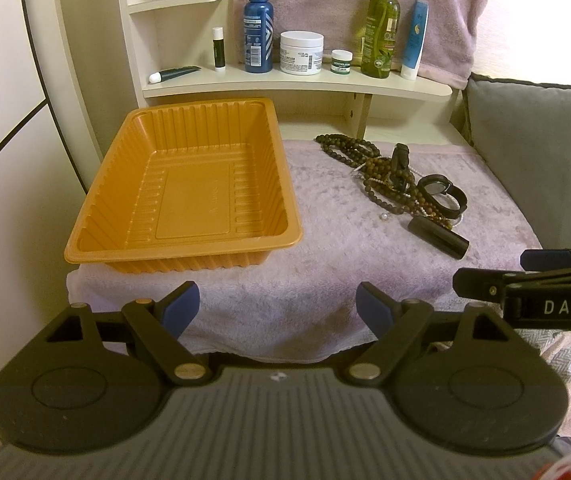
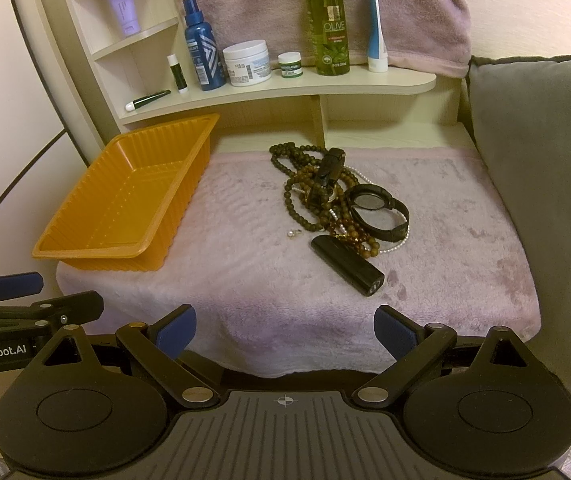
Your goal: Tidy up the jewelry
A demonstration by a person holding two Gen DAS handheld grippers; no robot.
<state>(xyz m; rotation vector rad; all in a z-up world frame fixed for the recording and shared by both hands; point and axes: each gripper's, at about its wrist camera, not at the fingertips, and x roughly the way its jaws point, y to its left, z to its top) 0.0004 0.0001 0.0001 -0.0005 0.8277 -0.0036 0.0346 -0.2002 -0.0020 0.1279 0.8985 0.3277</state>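
Note:
An empty orange plastic tray (image 1: 189, 184) (image 2: 125, 208) sits on the left of a pink towel (image 1: 333, 240) (image 2: 269, 264). A tangled pile of dark bead necklaces (image 1: 349, 152) (image 2: 305, 184), a black wristwatch (image 1: 443, 194) (image 2: 377, 208), a thin pearl strand and a black cylinder (image 1: 439, 236) (image 2: 347, 262) lies right of the tray. A tiny pearl earring (image 2: 294, 233) lies beside the pile. My left gripper (image 1: 277, 312) is open and empty, near the towel's front edge. My right gripper (image 2: 285, 332) is open and empty, in front of the pile.
A cream shelf (image 1: 297, 82) (image 2: 277, 84) behind the towel holds a blue spray bottle, a white jar, a green olive bottle (image 2: 327, 24) and tubes. A grey cushion (image 1: 541, 140) (image 2: 541, 168) stands at the right. A pink towel hangs on the back wall.

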